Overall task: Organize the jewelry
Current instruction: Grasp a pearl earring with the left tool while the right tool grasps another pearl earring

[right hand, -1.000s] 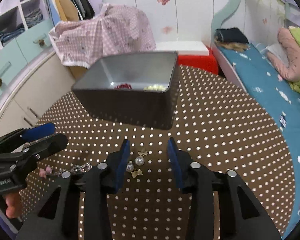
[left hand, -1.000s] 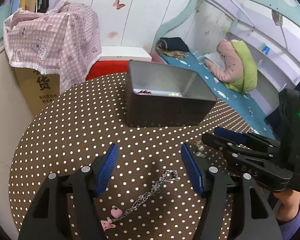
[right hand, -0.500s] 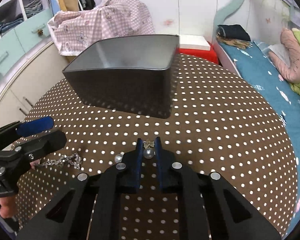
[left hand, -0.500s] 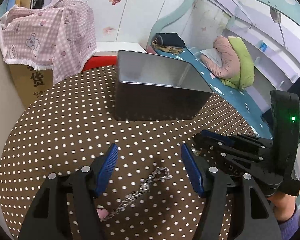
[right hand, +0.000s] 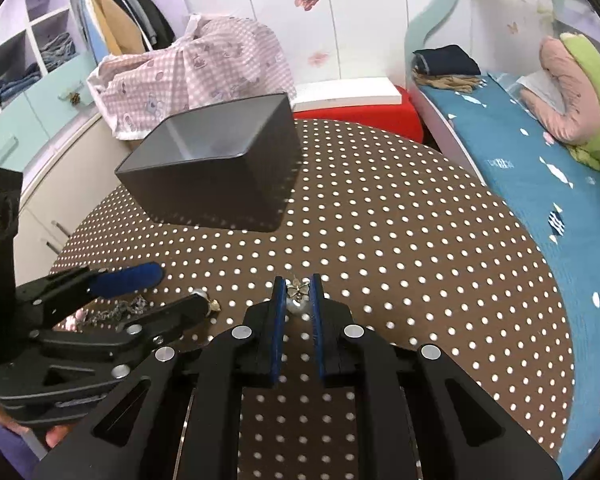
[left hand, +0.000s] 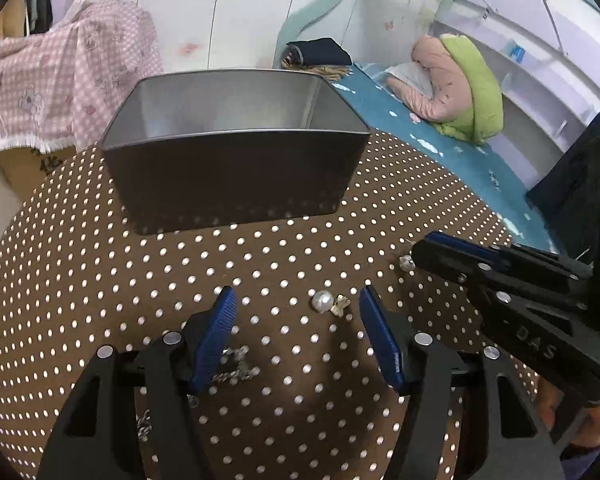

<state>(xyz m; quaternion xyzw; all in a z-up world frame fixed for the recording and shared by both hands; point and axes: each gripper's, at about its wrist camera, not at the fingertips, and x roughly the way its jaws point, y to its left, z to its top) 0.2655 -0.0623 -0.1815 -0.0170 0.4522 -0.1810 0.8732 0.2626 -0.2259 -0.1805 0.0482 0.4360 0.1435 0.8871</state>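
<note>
A dark metal box (left hand: 232, 172) (right hand: 220, 176) stands open-topped on the brown dotted table. My right gripper (right hand: 297, 294) is shut on a pearl earring with a butterfly (right hand: 298, 292), just above the table; it also shows in the left wrist view (left hand: 414, 258) with the pearl at its tip. My left gripper (left hand: 294, 322) is open and low over the table, with a second pearl earring (left hand: 325, 302) between its fingertips and a silver chain bracelet (left hand: 236, 368) under its left finger. In the right wrist view the left gripper (right hand: 172, 288) straddles that pearl and the chain (right hand: 116, 312).
The round table (right hand: 420, 240) drops off at its edges. A bed (right hand: 540, 152) lies to the right, a red stool (right hand: 360, 112) behind the table, and a pink cloth over a carton (left hand: 60, 72) at the back left.
My right gripper closed on the butterfly pearl earring and lifted it slightly. My left gripper moved forward past the chain, so the second pearl now sits between its fingertips.
</note>
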